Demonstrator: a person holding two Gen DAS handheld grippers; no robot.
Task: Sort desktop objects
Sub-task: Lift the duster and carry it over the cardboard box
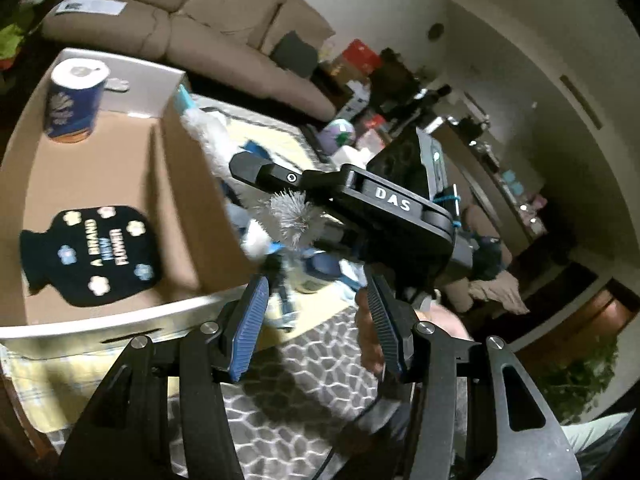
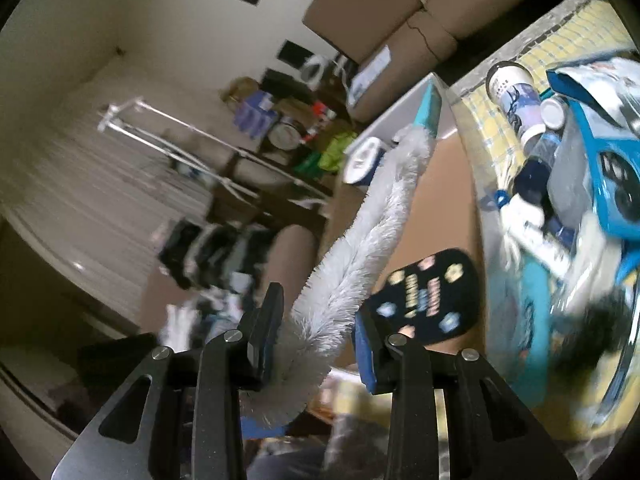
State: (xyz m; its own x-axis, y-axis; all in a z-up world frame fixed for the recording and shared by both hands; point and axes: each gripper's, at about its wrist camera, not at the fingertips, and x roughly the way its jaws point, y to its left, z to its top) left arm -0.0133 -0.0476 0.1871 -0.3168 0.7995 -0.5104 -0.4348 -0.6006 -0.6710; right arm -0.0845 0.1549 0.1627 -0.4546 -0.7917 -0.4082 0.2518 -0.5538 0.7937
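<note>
My right gripper (image 2: 318, 308) is shut on the lower end of a long white bristle brush (image 2: 360, 236), whose teal handle points away toward the cardboard box (image 2: 448, 184). In the left wrist view that same right gripper (image 1: 280, 196) crosses the middle of the picture, with the brush (image 1: 290, 222) sticking out beside the box wall (image 1: 176, 184). Inside the box stand a blue-wrapped paper roll (image 1: 74, 100) and a black flower-print pouch (image 1: 90, 256). My left gripper (image 1: 316, 284) hangs open near the box's front corner, with nothing between its blue pads.
A heap of desktop things lies on a yellow checked cloth right of the box: a printed cup (image 2: 514, 92), a blue plastic item (image 2: 608, 176), bottles. A grey patterned mat (image 1: 300, 380) covers the near side. A brown sofa (image 1: 220, 20) stands behind.
</note>
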